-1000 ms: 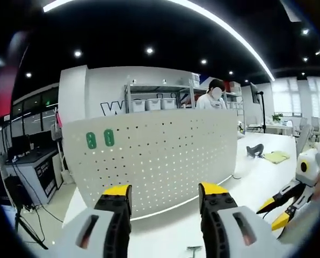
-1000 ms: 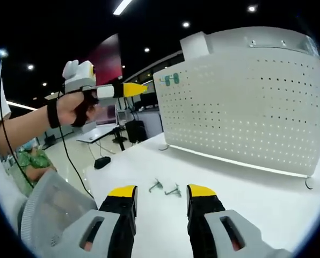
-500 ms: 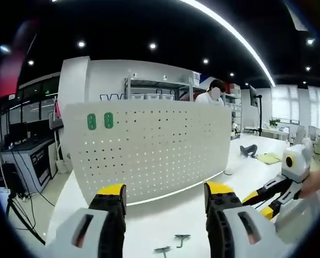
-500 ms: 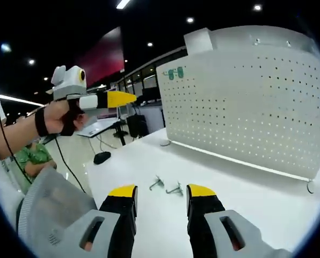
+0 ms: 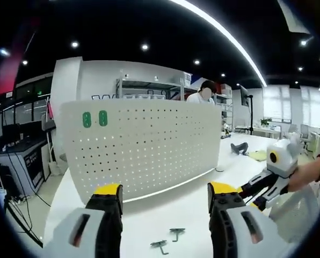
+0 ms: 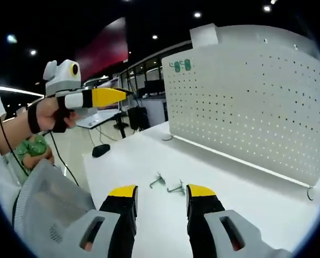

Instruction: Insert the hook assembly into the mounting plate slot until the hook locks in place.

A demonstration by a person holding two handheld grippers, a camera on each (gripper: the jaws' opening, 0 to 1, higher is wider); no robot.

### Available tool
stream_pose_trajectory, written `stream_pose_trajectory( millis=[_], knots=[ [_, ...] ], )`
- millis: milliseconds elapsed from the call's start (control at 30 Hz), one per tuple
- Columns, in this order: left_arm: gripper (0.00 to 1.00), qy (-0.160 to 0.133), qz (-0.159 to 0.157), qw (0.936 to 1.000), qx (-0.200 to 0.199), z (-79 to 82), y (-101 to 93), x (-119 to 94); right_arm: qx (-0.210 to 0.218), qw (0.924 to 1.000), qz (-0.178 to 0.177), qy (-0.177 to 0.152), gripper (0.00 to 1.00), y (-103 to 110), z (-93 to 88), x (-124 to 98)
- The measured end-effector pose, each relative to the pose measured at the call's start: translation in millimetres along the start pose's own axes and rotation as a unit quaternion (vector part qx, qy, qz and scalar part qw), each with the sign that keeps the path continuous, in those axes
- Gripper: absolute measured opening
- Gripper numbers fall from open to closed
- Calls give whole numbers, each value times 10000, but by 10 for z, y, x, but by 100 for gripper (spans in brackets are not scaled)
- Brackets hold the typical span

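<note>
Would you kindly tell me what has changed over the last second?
The left tongs have come down toward the table, bringing the two hooks into the left gripper view. The right tongs stay open behind the hooks. Nothing was gripped; hooks and pegboard lie as before.

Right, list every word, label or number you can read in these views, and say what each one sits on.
Nothing can be read for certain.
Two green labels on the pegboard, top corner: too small and blurred to read; in the right gripper view they look like figures, not legible.
Dark lettering on the back wall, just above the pegboard's edge: mostly hidden, unreadable.
The hooks on the table: no markings visible.
</note>
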State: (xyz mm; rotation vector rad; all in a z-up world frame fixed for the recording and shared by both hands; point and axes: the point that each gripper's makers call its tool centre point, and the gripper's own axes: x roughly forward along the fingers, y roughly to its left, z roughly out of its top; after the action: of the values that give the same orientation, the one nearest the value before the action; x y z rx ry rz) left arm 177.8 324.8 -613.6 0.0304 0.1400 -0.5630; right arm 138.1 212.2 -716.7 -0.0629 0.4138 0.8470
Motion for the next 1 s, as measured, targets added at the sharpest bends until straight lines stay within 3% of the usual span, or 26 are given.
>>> stream_pose_trajectory(
  millis=[433, 700, 1000],
  knots=[
    [68, 12, -202, 9998, -77, -129, -68, -97, 101, 9998, 23, 186, 35, -41, -64, 151],
    [71, 133, -302, 9994, -78, -220, -104, -165, 15, 9990, 76, 442, 34, -25, -194, 293],
    [77, -17, -334, 9989, -343, -230, -131, -201, -137, 9970, 282, 706, 32, 6, -256, 482]
  ],
)
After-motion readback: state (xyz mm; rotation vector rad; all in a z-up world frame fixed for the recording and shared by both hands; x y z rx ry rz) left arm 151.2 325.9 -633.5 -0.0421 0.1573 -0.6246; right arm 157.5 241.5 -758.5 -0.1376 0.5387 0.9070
